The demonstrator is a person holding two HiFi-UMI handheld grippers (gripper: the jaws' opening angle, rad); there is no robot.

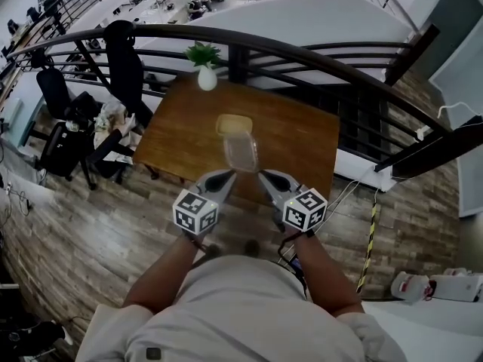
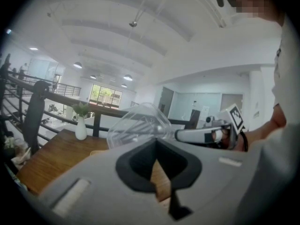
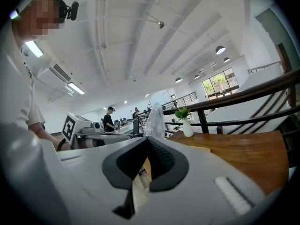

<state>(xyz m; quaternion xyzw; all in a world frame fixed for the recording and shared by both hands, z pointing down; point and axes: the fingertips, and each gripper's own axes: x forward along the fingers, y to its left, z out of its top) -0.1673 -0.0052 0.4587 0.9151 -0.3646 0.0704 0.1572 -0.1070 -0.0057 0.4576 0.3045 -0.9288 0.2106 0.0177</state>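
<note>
A white vase point(image 1: 207, 78) with a green plant stands at the far edge of the wooden table point(image 1: 173, 138). The left gripper point(image 1: 226, 175) is closed on one rim of a clear plastic box point(image 1: 241, 152), held in the air above the table and a tan lid point(image 1: 234, 124). The right gripper point(image 1: 264, 176) is clamped on the opposite rim.

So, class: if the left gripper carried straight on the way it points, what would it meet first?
The clear container, right at the left gripper's jaw tips, which look closed on its rim. Beyond that, probably the wooden table, though depth is unclear.
</note>
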